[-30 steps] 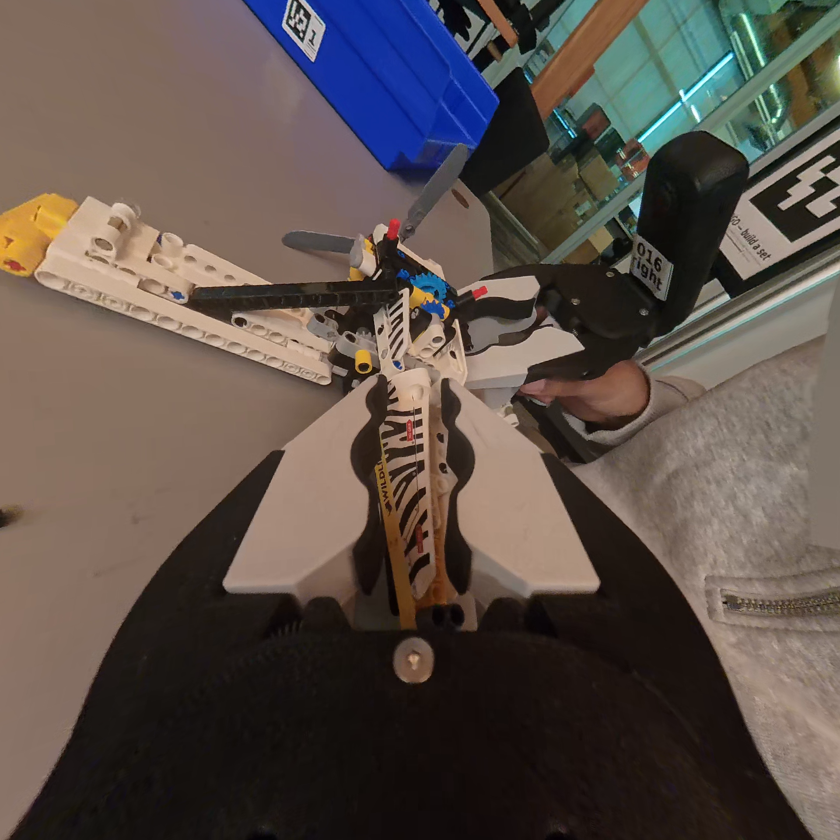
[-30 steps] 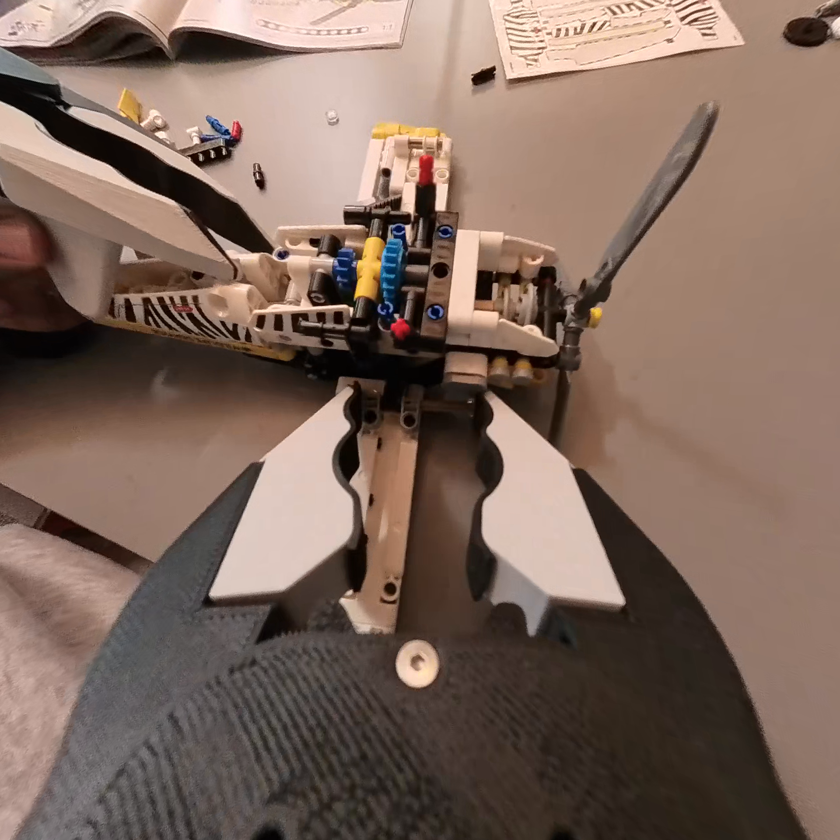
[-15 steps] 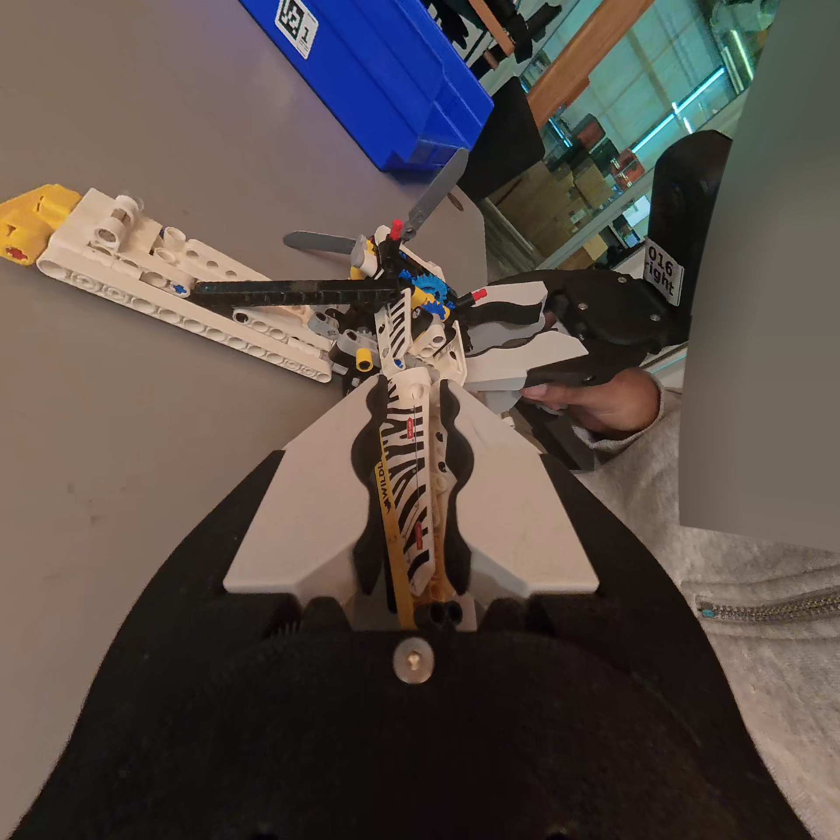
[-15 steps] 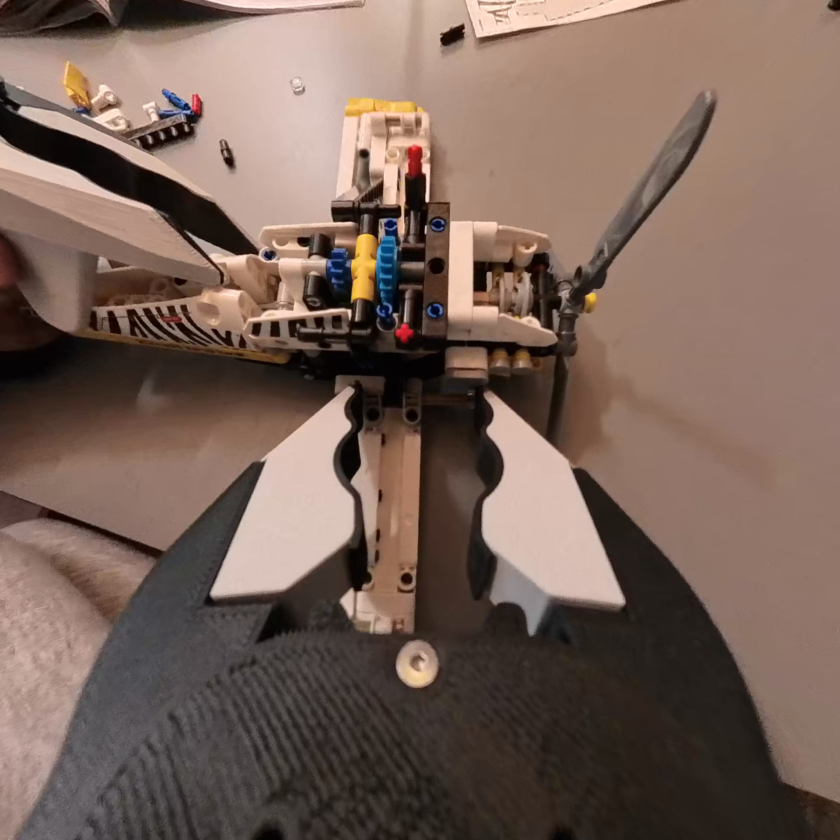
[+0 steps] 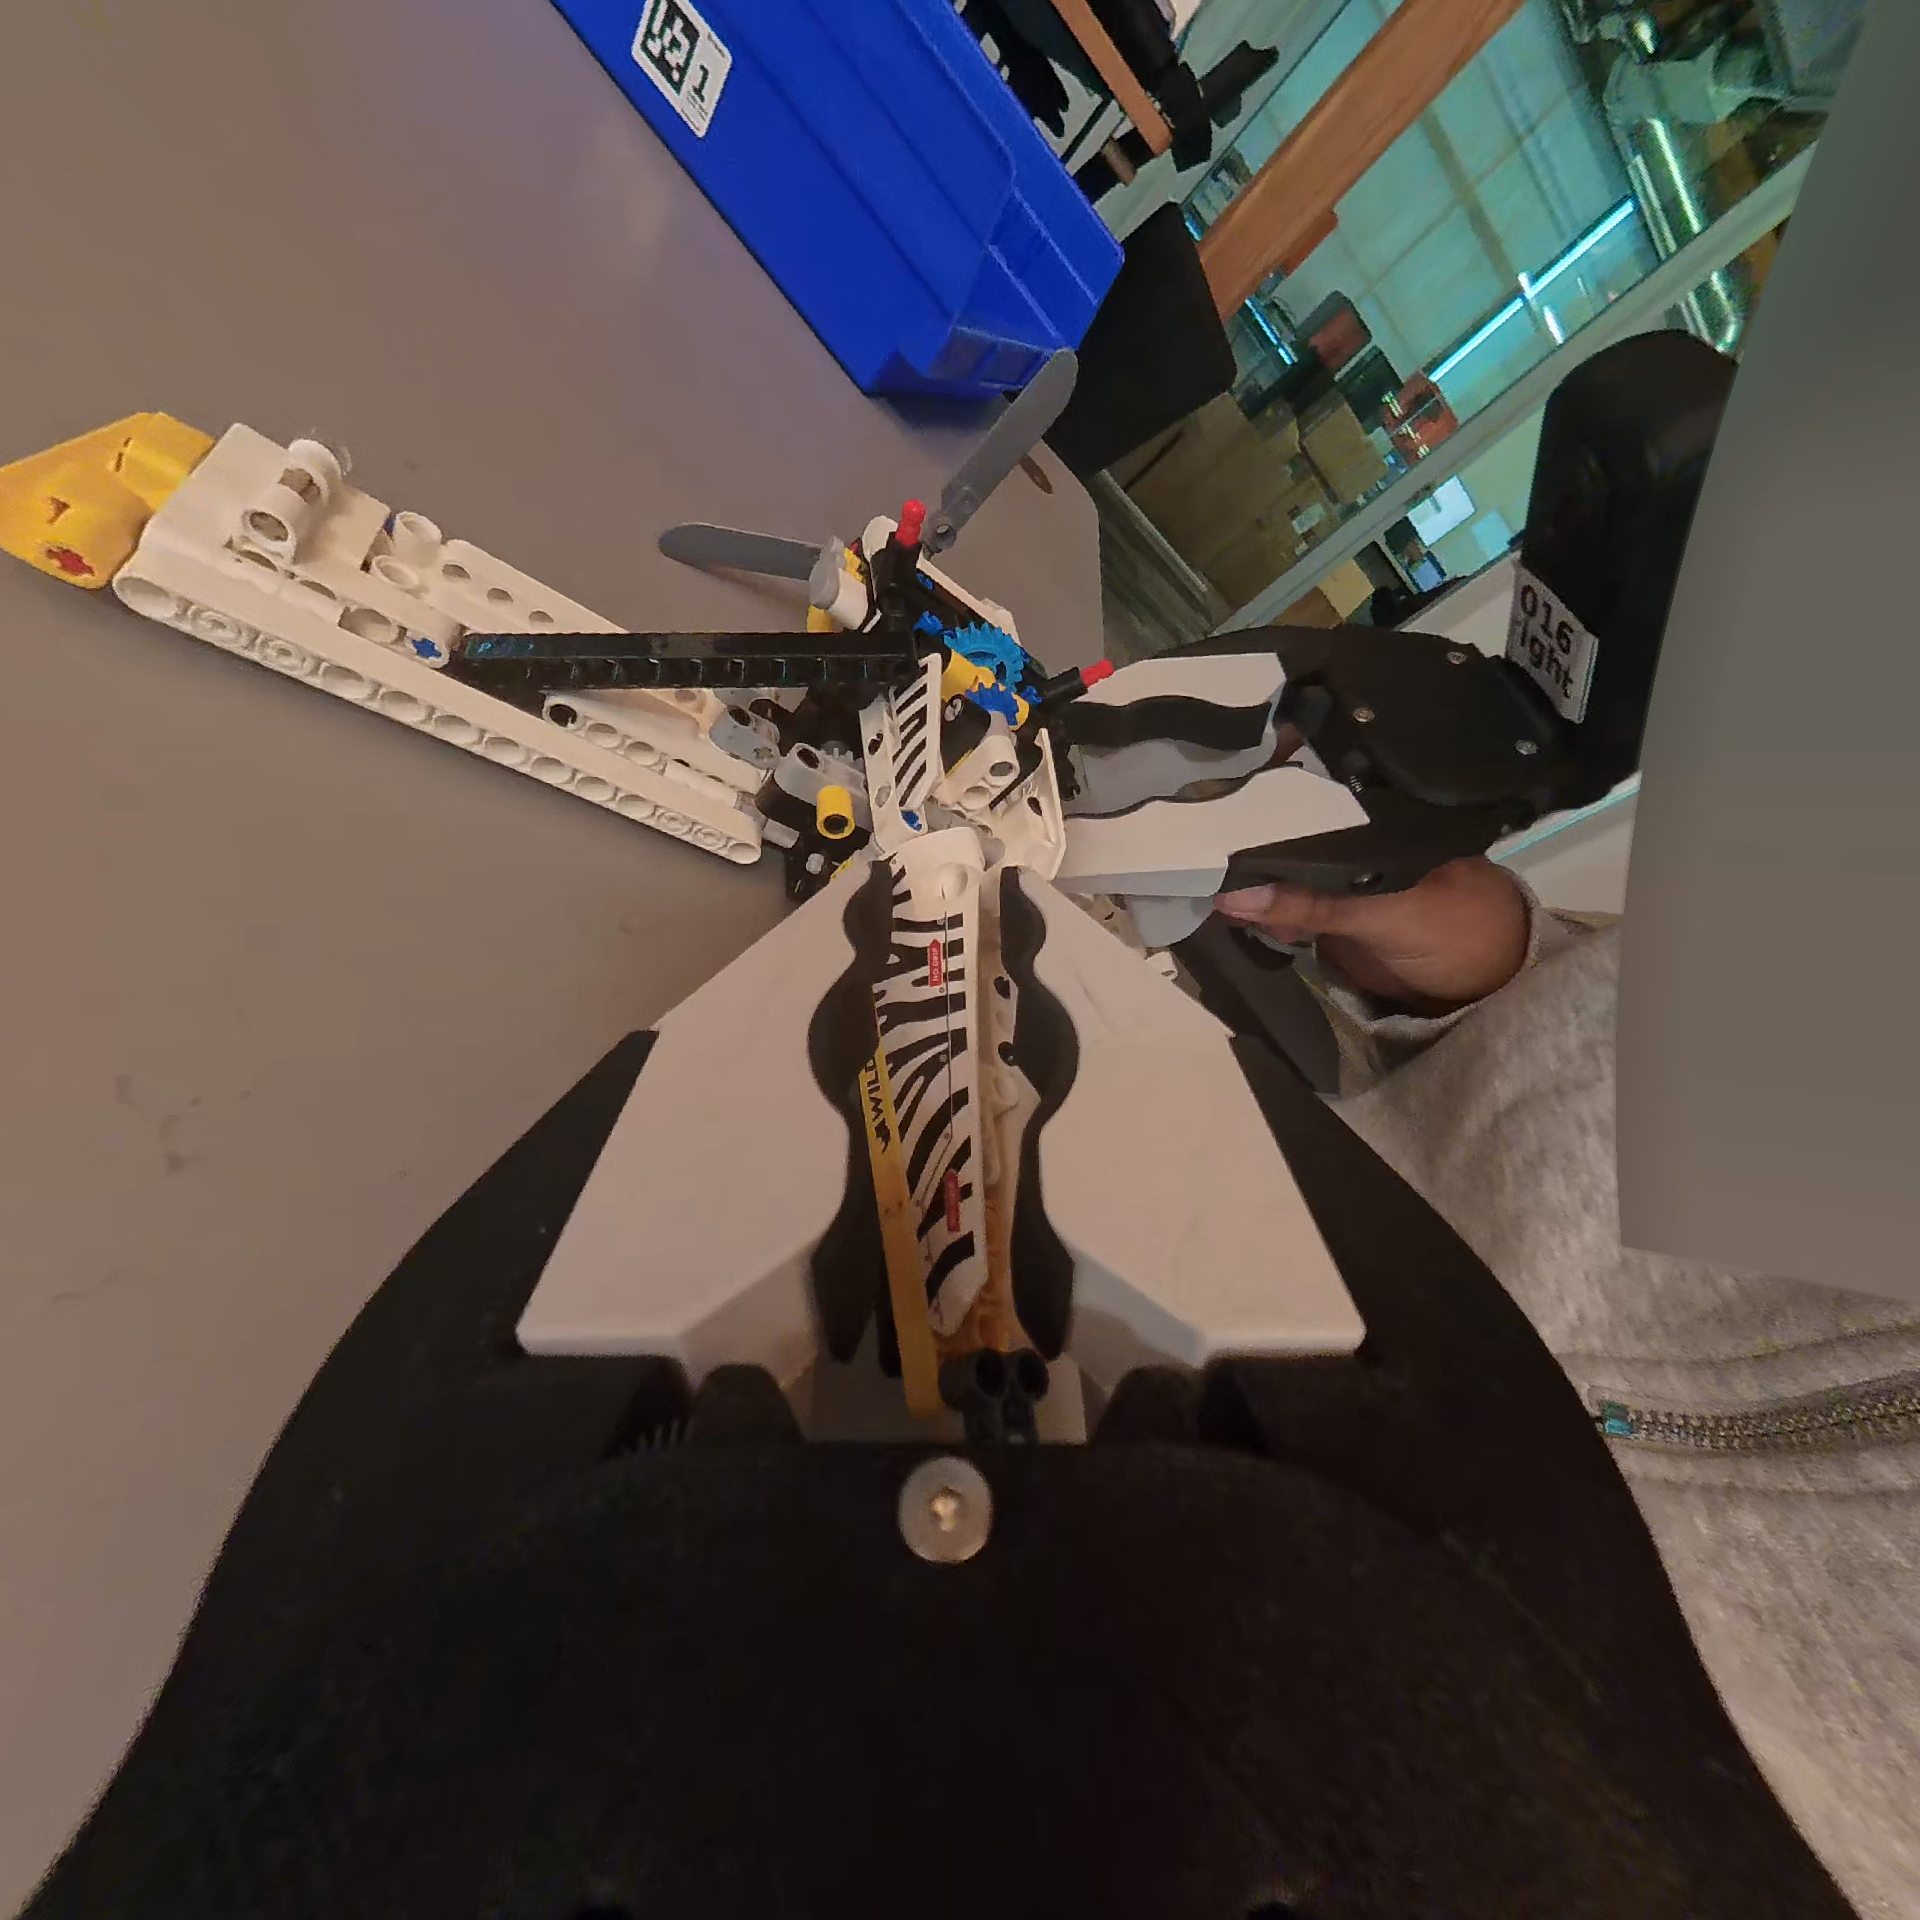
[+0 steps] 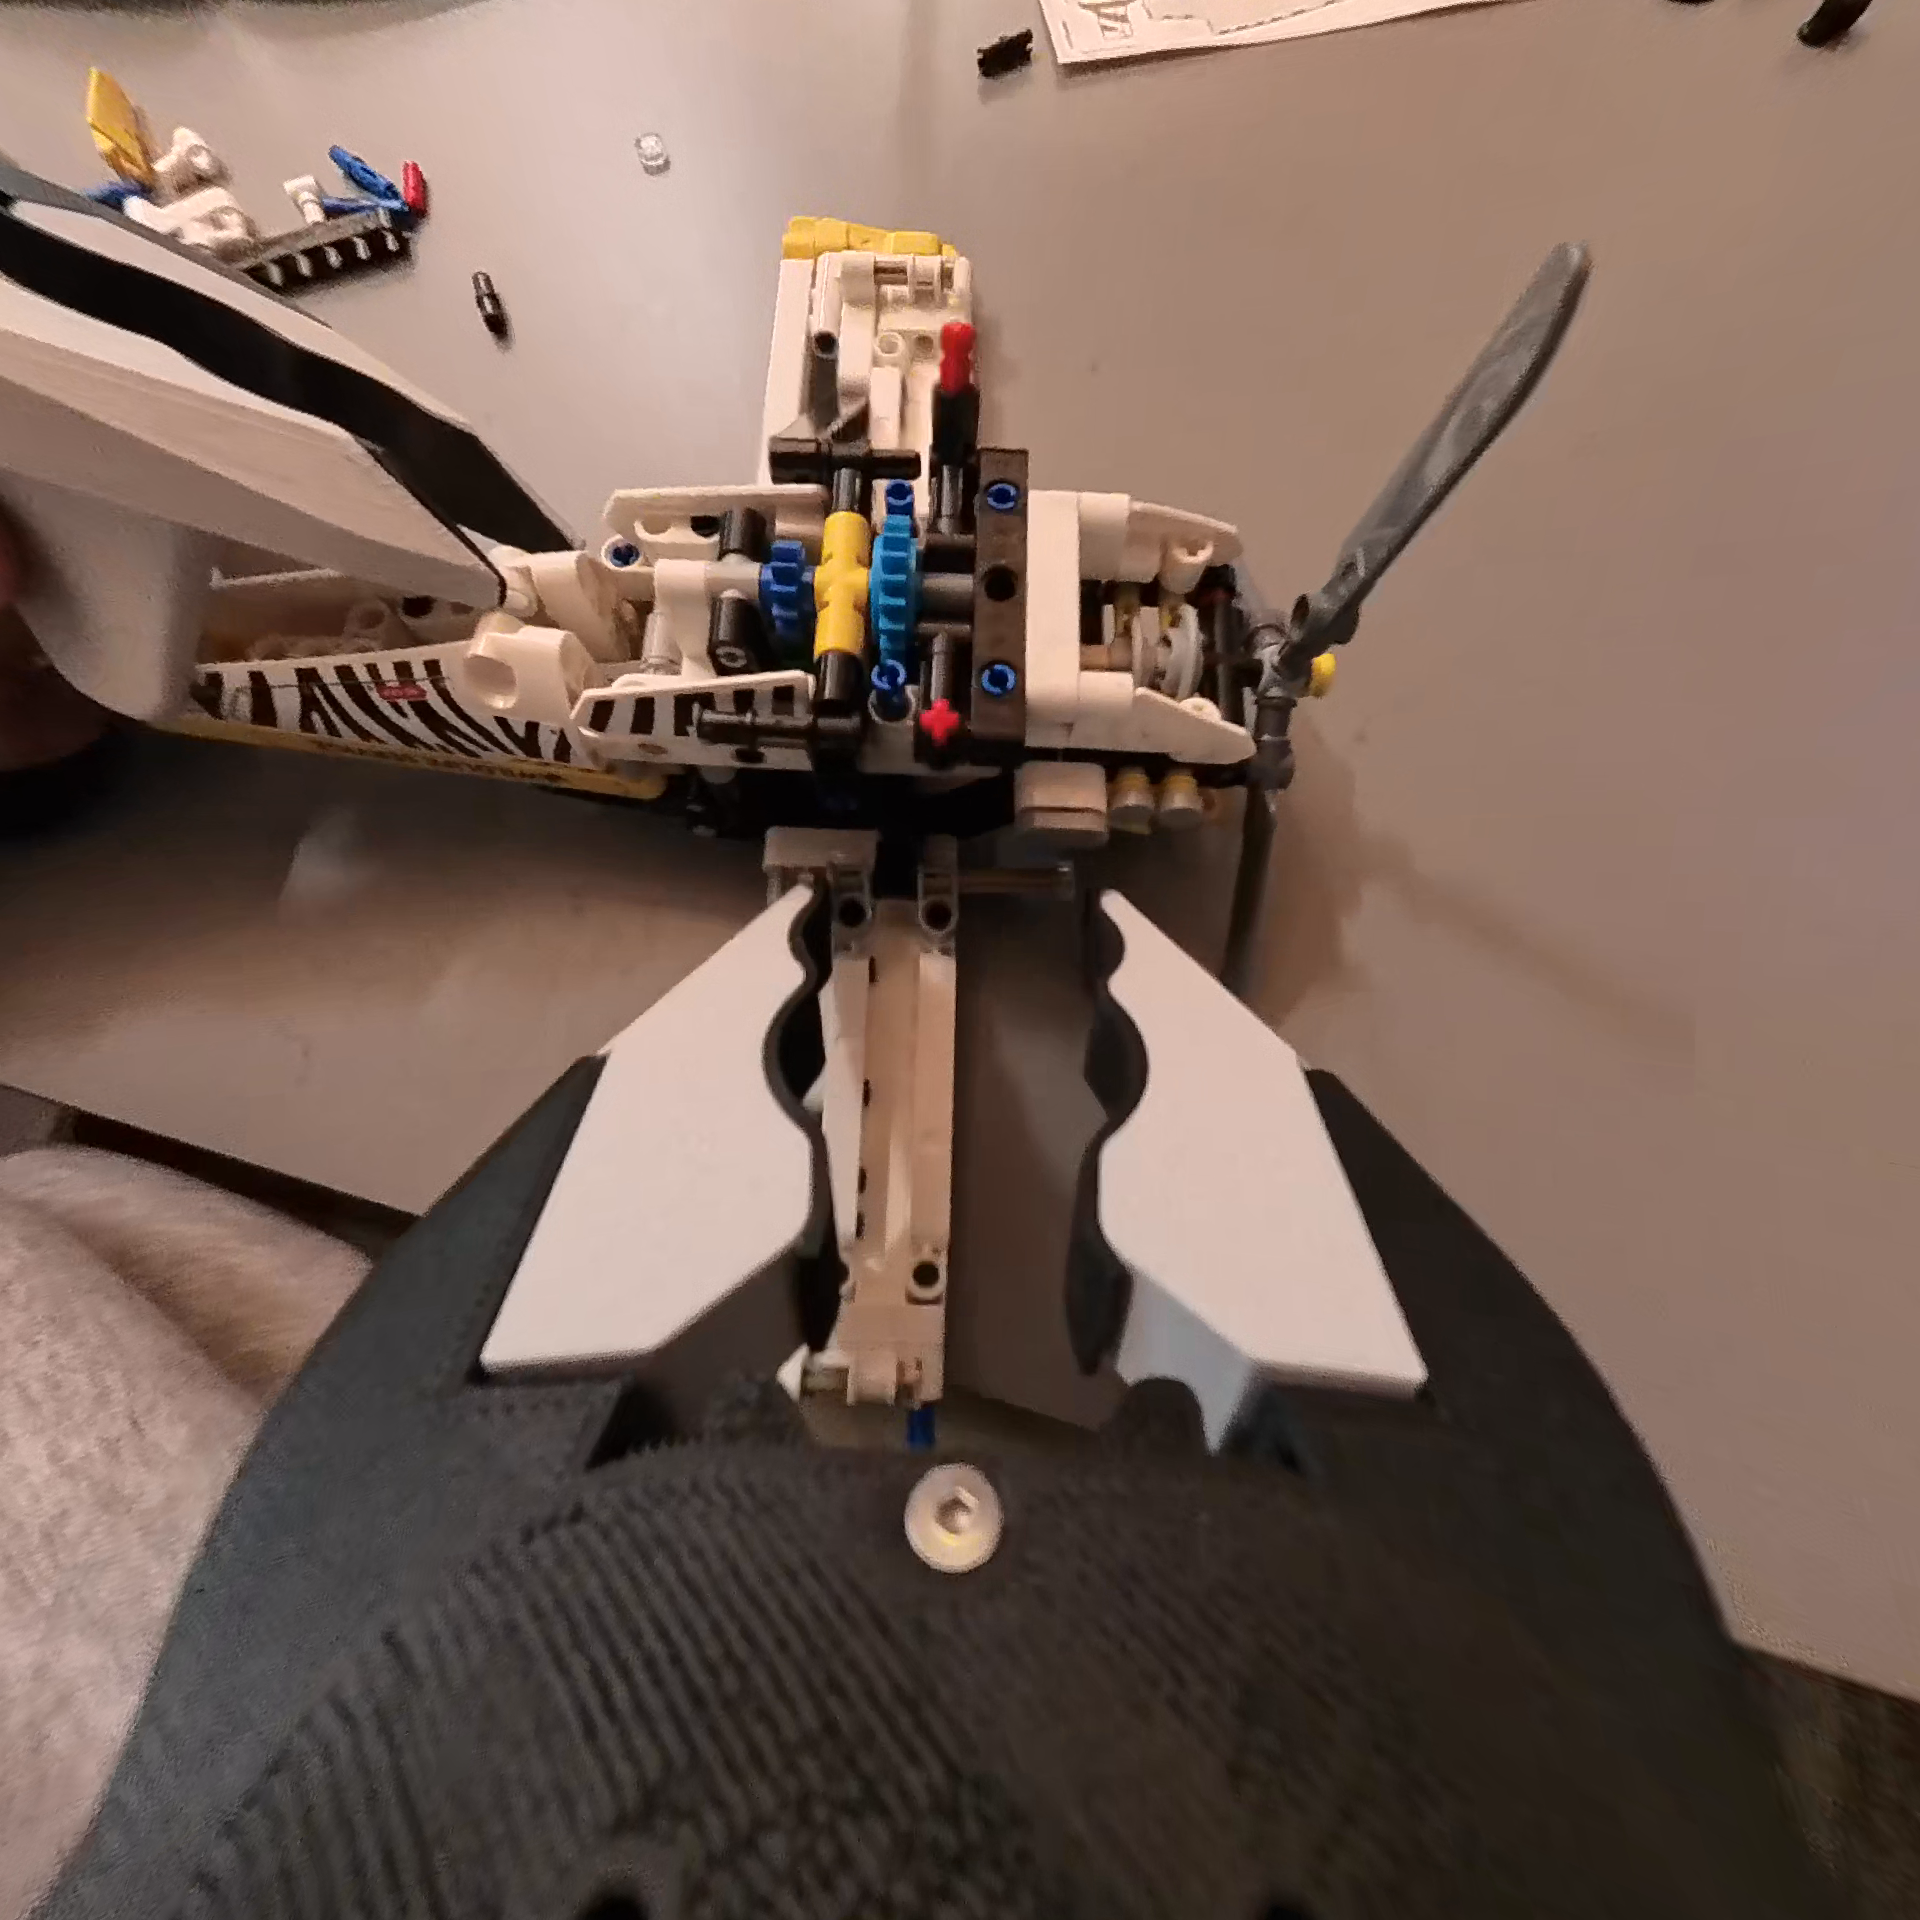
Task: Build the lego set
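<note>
Lego plane (image 6: 914, 644): fuselage lay crosswise, propeller (image 6: 1455, 468) rightward. Tail was clamped by left gripper (image 5: 940, 894); wing was flanked, seemingly ungripped, by the parted right gripper (image 6: 945, 925).

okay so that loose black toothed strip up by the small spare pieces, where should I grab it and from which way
Grip the black toothed strip across its narrow width near mid-length, coming straight down from above. It lies flat on the table, long and thin. Small loose pieces crowd its far side, so set the jaws carefully.

The left gripper (image 5: 940, 894) is clamped narrowly, pointing forward; the right gripper (image 6: 940, 914) is spread wider, only its left finger touching what lies between. A hand (image 5: 1382, 925) in a grey sleeve grips the right gripper's handle.
</note>
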### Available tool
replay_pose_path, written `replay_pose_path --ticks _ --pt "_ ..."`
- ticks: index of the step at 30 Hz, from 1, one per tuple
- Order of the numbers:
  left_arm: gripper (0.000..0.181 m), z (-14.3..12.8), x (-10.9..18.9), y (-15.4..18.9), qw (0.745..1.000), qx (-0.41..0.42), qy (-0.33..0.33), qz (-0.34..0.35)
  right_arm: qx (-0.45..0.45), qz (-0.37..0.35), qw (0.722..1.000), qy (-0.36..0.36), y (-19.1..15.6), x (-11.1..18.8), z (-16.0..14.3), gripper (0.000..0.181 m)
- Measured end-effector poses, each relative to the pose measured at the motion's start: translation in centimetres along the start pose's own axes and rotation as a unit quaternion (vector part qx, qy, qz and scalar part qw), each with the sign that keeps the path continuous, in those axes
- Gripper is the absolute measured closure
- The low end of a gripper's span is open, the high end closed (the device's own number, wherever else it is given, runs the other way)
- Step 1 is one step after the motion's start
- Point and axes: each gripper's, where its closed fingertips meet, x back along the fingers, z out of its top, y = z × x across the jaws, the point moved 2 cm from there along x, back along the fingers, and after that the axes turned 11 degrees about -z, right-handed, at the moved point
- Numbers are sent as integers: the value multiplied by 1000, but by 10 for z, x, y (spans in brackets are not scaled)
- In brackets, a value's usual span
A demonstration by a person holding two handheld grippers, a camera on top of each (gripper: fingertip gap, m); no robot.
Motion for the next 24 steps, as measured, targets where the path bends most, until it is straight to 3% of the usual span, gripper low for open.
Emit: replay_pose_path --ticks 1,4,6,24 --pt "161 0 0 0 1000 1 -1 -2 -4 6 1000 3 -1 -1 1 134" --pt "160 -2 -1 2 1000 7 -1 -11 -6 11 1000 1 1 -6 0 127" --pt "160 -2 -1 4 1000 10 1 -15 -17 28 999 -2 -1 -7 -1 134" --pt "162 -3 -1 3 1000 17 6 -15 28 56 998 19 -4 -11 2 135"
